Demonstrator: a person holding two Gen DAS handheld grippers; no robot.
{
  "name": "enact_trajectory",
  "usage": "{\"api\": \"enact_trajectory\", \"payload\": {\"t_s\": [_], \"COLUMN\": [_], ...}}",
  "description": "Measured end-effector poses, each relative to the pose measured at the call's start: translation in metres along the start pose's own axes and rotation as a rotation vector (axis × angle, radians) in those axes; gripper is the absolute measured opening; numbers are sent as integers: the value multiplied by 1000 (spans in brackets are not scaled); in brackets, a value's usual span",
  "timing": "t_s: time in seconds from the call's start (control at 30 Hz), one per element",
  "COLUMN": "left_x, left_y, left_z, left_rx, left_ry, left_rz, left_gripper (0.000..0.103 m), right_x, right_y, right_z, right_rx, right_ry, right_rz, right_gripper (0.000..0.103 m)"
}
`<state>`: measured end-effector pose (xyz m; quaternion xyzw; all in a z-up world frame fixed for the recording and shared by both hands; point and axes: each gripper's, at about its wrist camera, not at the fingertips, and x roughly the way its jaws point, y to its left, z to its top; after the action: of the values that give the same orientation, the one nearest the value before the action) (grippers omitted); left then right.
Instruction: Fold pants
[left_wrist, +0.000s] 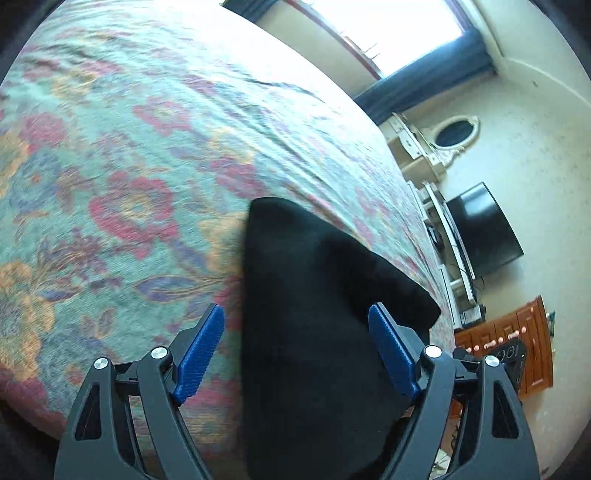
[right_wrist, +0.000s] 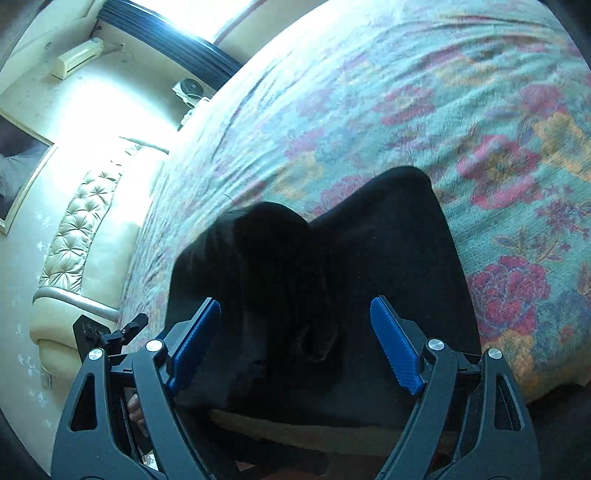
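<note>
Black pants (left_wrist: 314, 280) lie bunched on the floral bedspread (left_wrist: 129, 166) near the bed's front edge. In the left wrist view one pointed end of the cloth reaches up the bed. My left gripper (left_wrist: 295, 310) hovers over the pants, open, with its blue pads clear of the cloth on both sides. In the right wrist view the pants (right_wrist: 369, 251) show two humped folds, and part of the cloth hangs over the bed edge. My right gripper (right_wrist: 295, 303) is open above them, gripping nothing.
The bedspread (right_wrist: 443, 110) stretches far beyond the pants. In the left wrist view, a black television (left_wrist: 480, 229) and a wooden dresser (left_wrist: 517, 339) stand past the bed's right side. A padded cream headboard (right_wrist: 81, 229) and a bright window (right_wrist: 221, 14) show in the right wrist view.
</note>
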<state>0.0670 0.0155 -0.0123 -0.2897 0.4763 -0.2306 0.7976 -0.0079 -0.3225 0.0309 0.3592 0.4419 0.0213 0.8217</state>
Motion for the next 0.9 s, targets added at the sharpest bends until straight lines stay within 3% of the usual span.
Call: {"api": "enact_trajectory", "payload": {"t_s": [0.1, 0.2, 0.27, 0.3, 0.33, 0.43, 0.63, 0.77, 0.9], "left_x": [-3, 2, 9, 12, 14, 18, 20, 21, 24], "left_y": [16, 16, 11, 10, 8, 7, 6, 1, -12], "left_z": [-2, -10, -15, -18, -21, -26, -26, -27, -30], "left_rx": [-36, 5, 22, 25, 27, 33, 37, 40, 74], "left_ry": [0, 27, 47, 58, 66, 83, 85, 88, 100], "left_rz": [13, 23, 20, 17, 15, 16, 16, 12, -12], "left_gripper": [79, 79, 79, 79, 79, 79, 79, 80, 80], "right_x": [19, 35, 42, 45, 48, 55, 33, 3, -27], "right_y": [-2, 12, 16, 18, 19, 25, 27, 30, 25], "right_z": [4, -1, 1, 3, 4, 1, 5, 13, 14], "right_rx": [14, 13, 3, -5, -21, -82, -88, -79, -90], "right_ry": [56, 130, 152, 164, 176, 229, 242, 194, 152], "right_rz": [41, 160, 151, 132, 111, 51, 100, 168, 153], "right_gripper": [83, 83, 82, 70, 50, 25, 13, 11, 10]}}
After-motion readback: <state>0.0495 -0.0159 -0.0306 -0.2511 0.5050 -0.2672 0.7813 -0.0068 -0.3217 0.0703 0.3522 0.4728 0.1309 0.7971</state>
